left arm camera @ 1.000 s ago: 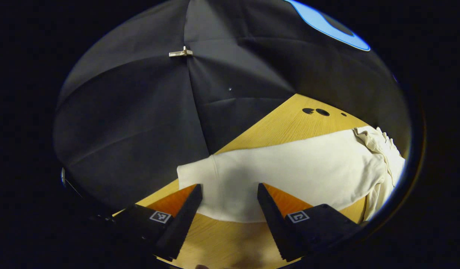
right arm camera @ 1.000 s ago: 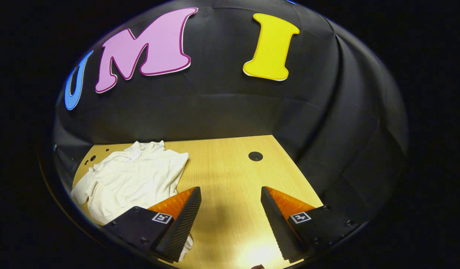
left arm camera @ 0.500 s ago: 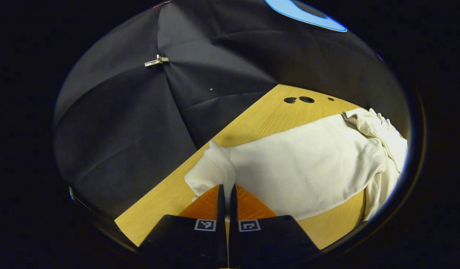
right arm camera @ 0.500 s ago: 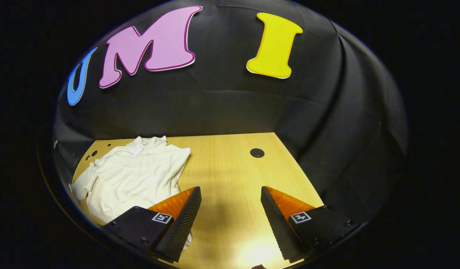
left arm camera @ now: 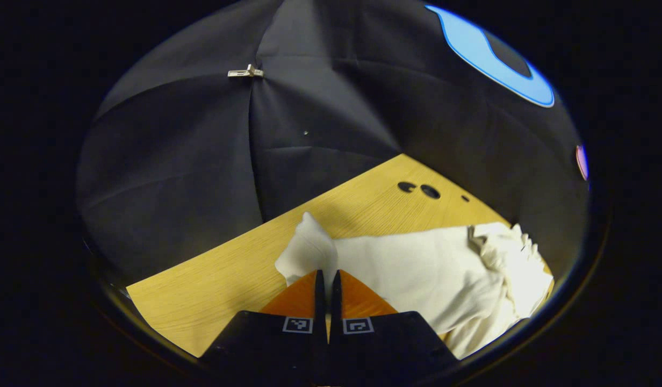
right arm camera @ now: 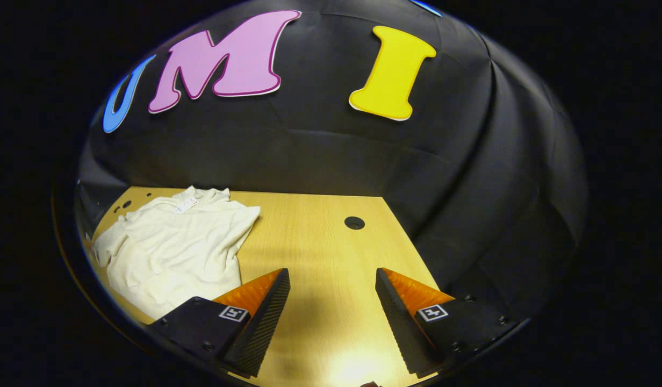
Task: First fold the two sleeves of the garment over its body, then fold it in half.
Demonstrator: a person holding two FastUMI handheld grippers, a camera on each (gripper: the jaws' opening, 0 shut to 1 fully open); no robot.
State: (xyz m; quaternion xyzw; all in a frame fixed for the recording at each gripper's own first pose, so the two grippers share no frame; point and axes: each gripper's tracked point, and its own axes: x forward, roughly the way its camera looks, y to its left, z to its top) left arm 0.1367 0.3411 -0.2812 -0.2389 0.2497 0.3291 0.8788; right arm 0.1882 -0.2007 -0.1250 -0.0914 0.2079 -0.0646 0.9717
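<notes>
The left hand-held gripper (left arm camera: 326,277) pinches the garment's (left arm camera: 427,269) near edge, lifting a peak off the bench (left arm camera: 213,279), while the right hand-held gripper (right arm camera: 331,279) hovers wide apart over bare wood.

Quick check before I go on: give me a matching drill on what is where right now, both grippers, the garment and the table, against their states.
Things:
1. left gripper
2. right gripper
3. garment
4. table

States:
A. open, over bare wood
B. light wood with round holes
C. cream cloth, bunched at one end, lying on the wood
D. shut on an end of the cloth, pulled up into a peak

Pairs: 1-D, 2-A, 3-C, 4-B
</notes>
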